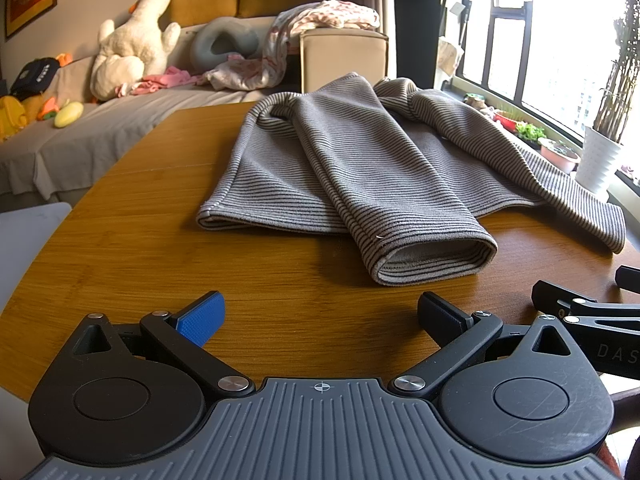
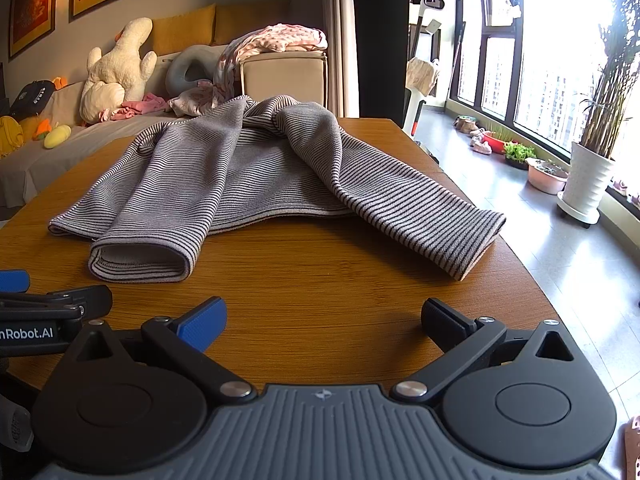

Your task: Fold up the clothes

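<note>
Striped knit top (image 1: 360, 168) lies rumpled on wood table (image 1: 140, 240) (2 sleeves forward); left gripper (image 1: 320, 314) and right gripper (image 2: 322, 316) gape wide, empty.

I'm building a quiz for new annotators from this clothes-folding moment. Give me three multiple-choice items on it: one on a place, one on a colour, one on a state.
1. Where does the striped top lie?
A. on the sofa
B. on the wooden table
C. on the floor

2. What colour is the pad on one finger of the right gripper?
A. red
B. green
C. blue

3. How do the left gripper and the right gripper stand?
A. both open, holding nothing
B. both shut on the top
C. left shut on a sleeve, right open

Answers:
1. B: the top is spread over the tabletop, with both sleeves reaching toward the near edge.
2. C: a blue pad faces the black finger.
3. A: in each wrist view the fingers are wide apart over bare wood, short of the cloth.
</note>
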